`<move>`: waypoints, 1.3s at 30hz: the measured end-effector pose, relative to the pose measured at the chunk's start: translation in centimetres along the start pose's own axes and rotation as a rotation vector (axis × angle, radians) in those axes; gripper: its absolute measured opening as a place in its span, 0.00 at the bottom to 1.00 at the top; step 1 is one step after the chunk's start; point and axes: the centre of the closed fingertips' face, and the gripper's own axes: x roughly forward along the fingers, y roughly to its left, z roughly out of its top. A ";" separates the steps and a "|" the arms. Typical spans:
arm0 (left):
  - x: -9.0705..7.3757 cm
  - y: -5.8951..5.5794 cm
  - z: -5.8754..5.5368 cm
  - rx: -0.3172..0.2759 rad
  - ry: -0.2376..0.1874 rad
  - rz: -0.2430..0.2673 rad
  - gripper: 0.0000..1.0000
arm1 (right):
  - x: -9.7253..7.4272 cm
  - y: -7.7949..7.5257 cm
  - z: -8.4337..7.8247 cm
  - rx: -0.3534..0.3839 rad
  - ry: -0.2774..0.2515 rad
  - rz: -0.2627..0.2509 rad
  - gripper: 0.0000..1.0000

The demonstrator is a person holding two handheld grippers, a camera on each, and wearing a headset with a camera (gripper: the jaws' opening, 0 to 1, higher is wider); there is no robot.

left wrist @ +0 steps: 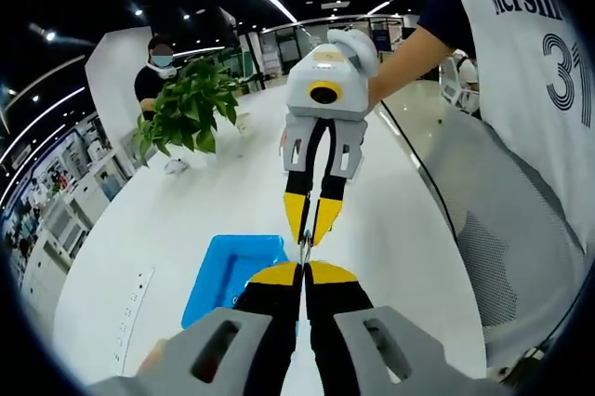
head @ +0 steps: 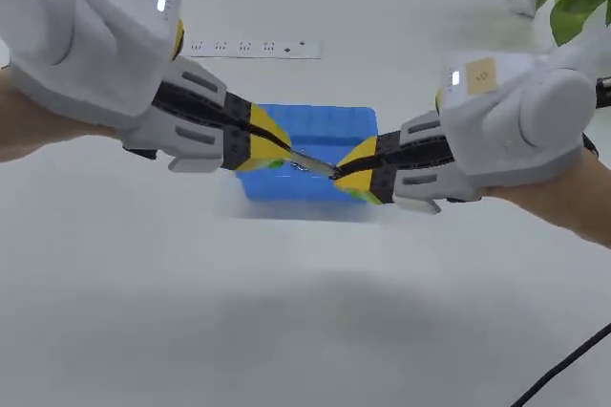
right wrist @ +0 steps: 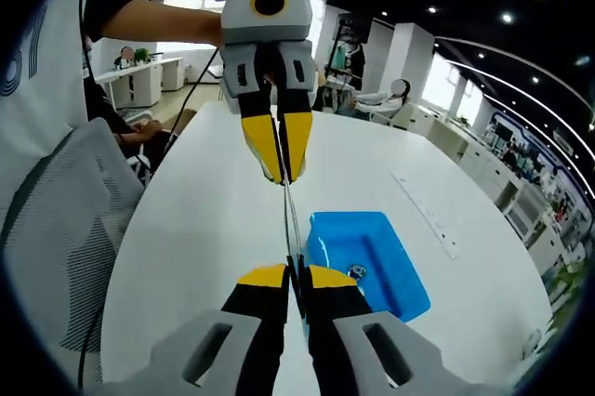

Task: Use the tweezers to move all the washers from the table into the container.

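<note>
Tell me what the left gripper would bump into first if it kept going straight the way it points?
Most likely the right gripper. It faces the left gripper nearly tip to tip, with the tweezers bridging the short gap between them. The blue container lies below, off that line.

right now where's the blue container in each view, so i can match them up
Head view: the container sits at the centre, partly hidden behind the meeting jaws.
Left gripper view: lower left of centre, just left of the jaws.
Right gripper view: lower right of centre, just right of the jaws.
Shared landmark: the white power strip lying on the table beyond the container.
</note>
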 end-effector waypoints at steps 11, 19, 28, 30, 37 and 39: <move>1.2 -3.0 -2.9 -0.090 -0.003 0.011 0.05 | 1.1 3.0 -2.3 -0.017 0.120 0.089 0.07; 3.2 -3.7 -5.9 -0.114 0.056 -0.023 0.05 | 2.3 3.9 -4.6 -0.012 0.198 0.132 0.07; 5.5 -2.9 -9.4 -0.132 0.122 -0.043 0.05 | 4.2 2.9 -7.2 0.016 0.227 0.124 0.07; 6.0 -2.8 -9.9 -0.135 0.137 -0.038 0.05 | 4.5 2.8 -7.6 0.009 0.240 0.121 0.07; 7.0 -2.7 -11.8 -0.115 0.213 -0.036 0.05 | 5.1 2.9 -8.3 0.012 0.265 0.128 0.07; 7.1 -2.8 -12.0 -0.130 0.219 -0.041 0.05 | 5.2 2.9 -8.6 0.005 0.274 0.131 0.07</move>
